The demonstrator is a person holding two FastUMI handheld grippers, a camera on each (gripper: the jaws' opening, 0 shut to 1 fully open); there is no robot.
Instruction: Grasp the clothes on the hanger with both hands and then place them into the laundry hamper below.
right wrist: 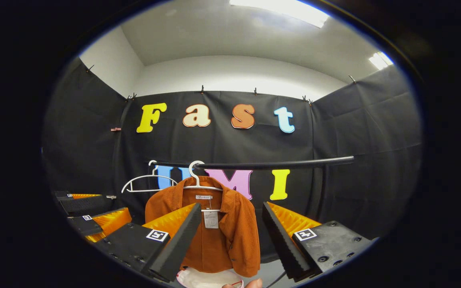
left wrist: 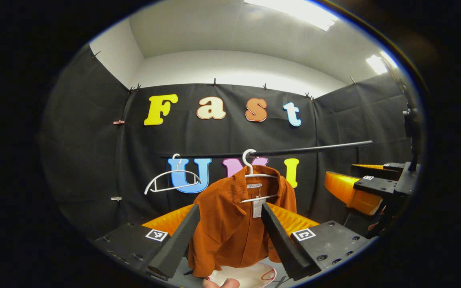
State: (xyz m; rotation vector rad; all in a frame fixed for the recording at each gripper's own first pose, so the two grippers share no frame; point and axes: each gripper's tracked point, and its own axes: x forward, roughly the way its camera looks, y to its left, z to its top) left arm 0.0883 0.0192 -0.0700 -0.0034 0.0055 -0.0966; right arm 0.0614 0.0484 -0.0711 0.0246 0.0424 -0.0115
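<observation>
- Left gripper view: the left gripper [left wrist: 228, 236] is spread wide and grips nothing. The orange shirt [left wrist: 234, 224] hangs on a white hanger [left wrist: 256, 176] from the rail [left wrist: 314, 149], framed between the two fingers but farther off, untouched. An empty hanger [left wrist: 170, 178] hangs beside it. The right gripper [left wrist: 368, 188] sits off to the side, apart from the shirt.
- Right gripper view: the right gripper [right wrist: 228, 236] is likewise wide apart and empty. The orange shirt [right wrist: 214, 228] hangs ahead on its hanger; the left gripper [right wrist: 90, 220] is off to the side. A white rounded object [right wrist: 208, 278] below the hem may be the hamper; I cannot tell.
- Progress, as a judgement: nothing is done. Approach, two-handed grasp, removal and lowering all remain.
</observation>
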